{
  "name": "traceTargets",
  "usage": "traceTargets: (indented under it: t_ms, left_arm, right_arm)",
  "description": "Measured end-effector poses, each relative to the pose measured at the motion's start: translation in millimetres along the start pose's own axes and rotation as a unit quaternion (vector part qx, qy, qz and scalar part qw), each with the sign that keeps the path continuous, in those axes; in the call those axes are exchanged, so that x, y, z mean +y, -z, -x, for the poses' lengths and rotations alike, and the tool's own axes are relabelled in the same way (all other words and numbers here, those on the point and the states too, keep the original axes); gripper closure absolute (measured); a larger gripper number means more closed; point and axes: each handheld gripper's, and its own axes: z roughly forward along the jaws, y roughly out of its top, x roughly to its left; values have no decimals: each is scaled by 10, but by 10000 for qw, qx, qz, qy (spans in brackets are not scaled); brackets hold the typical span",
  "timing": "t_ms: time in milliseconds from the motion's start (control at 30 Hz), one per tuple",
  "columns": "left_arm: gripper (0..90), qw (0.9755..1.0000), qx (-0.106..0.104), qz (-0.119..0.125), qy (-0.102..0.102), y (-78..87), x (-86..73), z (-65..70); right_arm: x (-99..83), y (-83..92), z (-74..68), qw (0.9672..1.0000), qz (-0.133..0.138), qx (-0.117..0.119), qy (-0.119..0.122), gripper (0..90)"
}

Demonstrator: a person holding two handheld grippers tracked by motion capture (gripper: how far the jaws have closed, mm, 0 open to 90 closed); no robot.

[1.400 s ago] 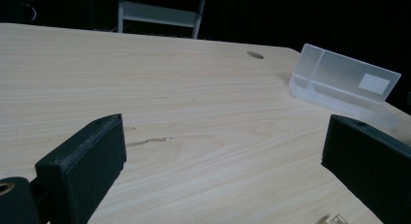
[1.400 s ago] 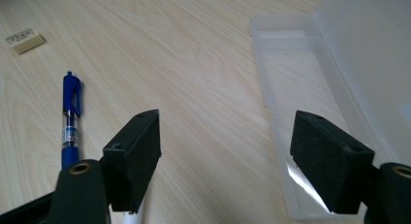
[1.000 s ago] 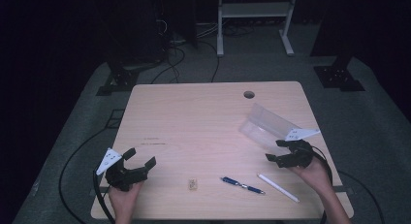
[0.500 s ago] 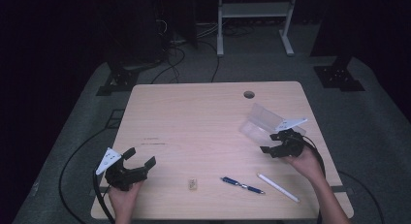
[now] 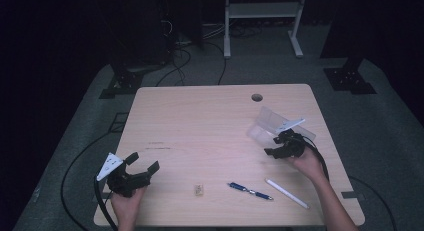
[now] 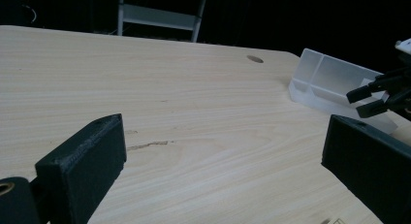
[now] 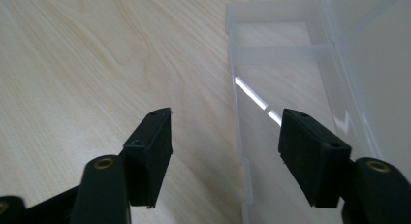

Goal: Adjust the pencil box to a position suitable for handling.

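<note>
The right gripper (image 5: 276, 147) has slid across from the table's right edge up to the clear box (image 5: 272, 125) at mid-right, its jaws just narrowing from full width astride the box's near wall without pressing it, so a grab looks close. The left gripper (image 5: 143, 164) waits wide open and empty at the near-left corner. I can read no writing anywhere.

dark lab: black-curtained, cabled floor (image 5: 200, 51)
</note>
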Motion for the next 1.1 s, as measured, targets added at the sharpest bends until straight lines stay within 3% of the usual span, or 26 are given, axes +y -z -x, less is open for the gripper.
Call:
traceTargets:
  t_ms: [400,667,1067,1100]
  left_arm:
    - [12,10000,-19,1,30,-4,-4,0]
    - [11,10000,-36,29,63,7,-4,-11]
    - [12,9996,-99,129,225,24,-5,-38]
    - [11,9996,-111,142,234,25,-5,-38]
  right_arm:
    - [-47,-115,89,9996,-230,-33,-170,548]
    - [-71,-165,117,9993,-336,-35,-135,665]
    - [-72,-175,88,9992,-350,-118,173,832]
    - [-69,-177,66,9988,-365,-161,288,842]
